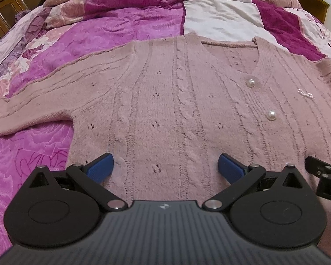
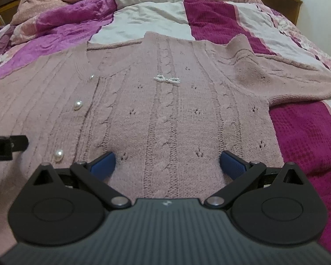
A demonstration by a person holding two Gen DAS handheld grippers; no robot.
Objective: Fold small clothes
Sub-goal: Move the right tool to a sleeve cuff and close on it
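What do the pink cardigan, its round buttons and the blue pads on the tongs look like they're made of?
Cardigan: soft fuzzy knit, probably wool or acrylic; cable ribs and eyelet holes show.
Buttons: glossy white beads, likely faux pearl.
Pads: matte blue with fine ridges, rubber or plastic, can't tell which.

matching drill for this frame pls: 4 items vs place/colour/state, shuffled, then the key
Items:
1. cardigan
2. pearl buttons
3. bow brooch
4. left gripper

Descriptions:
A. white, down the front placket
B. jaws open, over the hem area
C. dusty pink cable knit, spread flat on the bedspread
D. small beaded piece on the chest

Pairs: 1-C, 2-A, 3-D, 4-B
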